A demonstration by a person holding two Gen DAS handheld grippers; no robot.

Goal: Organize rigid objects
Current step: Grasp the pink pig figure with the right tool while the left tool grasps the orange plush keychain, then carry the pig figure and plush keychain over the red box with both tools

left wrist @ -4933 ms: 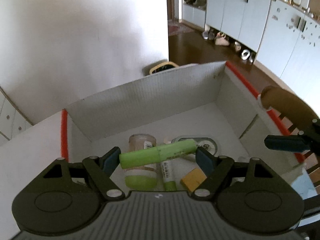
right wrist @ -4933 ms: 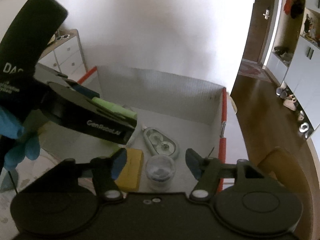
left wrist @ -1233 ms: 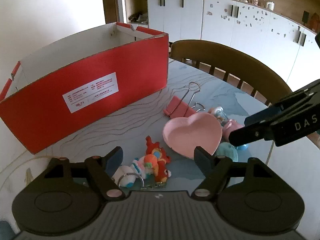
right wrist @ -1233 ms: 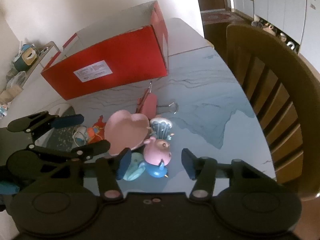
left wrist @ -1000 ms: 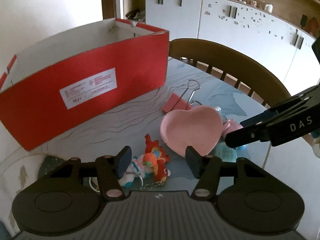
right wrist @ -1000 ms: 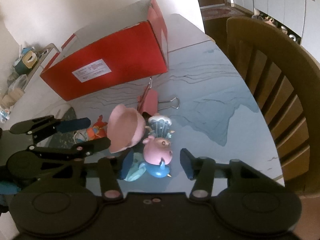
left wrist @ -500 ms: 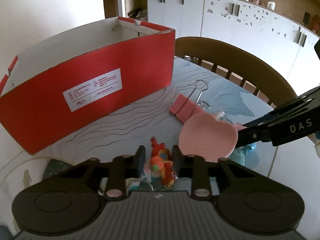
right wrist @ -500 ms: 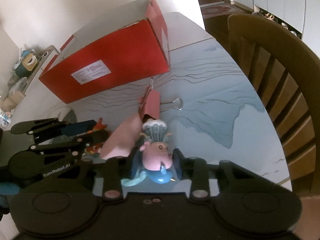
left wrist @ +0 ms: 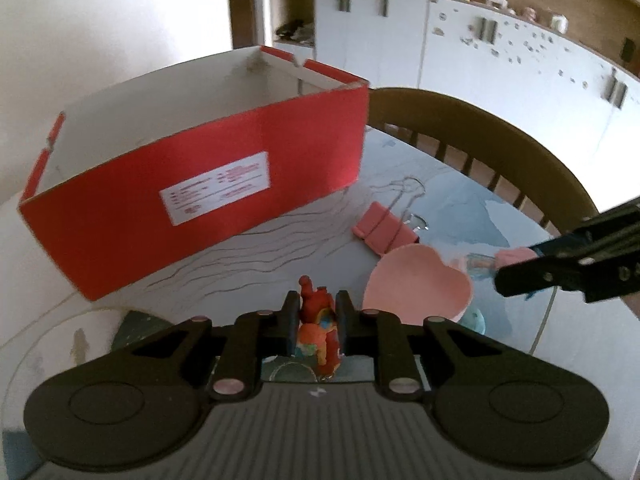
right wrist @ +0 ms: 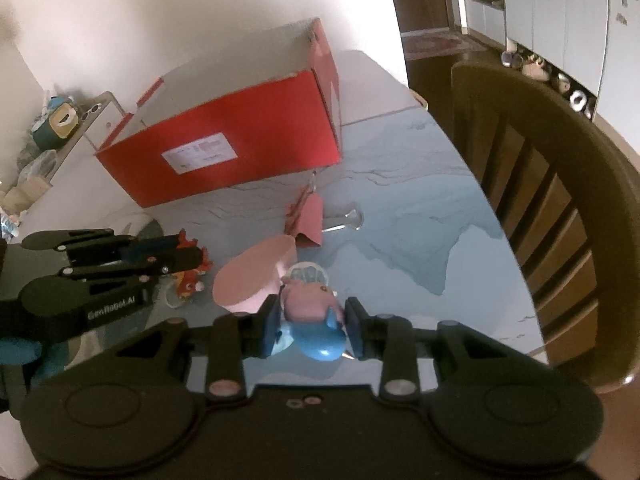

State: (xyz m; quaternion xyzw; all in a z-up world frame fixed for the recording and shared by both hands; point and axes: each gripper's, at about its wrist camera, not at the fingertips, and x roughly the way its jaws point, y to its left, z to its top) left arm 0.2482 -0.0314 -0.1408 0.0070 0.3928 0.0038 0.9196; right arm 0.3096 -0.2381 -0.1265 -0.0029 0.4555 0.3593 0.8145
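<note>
My left gripper (left wrist: 318, 304) grips a red-orange toy figure (left wrist: 318, 318) on a keyring, its jaws closing the last bit with the pads pressing the toy's sides. My right gripper (right wrist: 312, 316) is shut on a pink pig figure in a blue dress (right wrist: 310, 308), held just above the table. A pink heart-shaped dish (left wrist: 416, 288) lies tilted between the two grippers, touching the pig figure's left side (right wrist: 252, 276). The open red cardboard box (left wrist: 200, 200) stands behind them on the table. What is in it is hidden.
A pink binder clip (left wrist: 384, 232) lies between the dish and the box. A small teal object (left wrist: 474, 320) peeks out below the dish. A wooden chair (right wrist: 540, 200) stands against the table's right edge. A cabinet with clutter (right wrist: 60, 128) is at far left.
Both grippers went from open to shut, the left on the red-orange toy, the right on the pig figure. The heart dish tipped up and slid right. The right gripper rose slightly.
</note>
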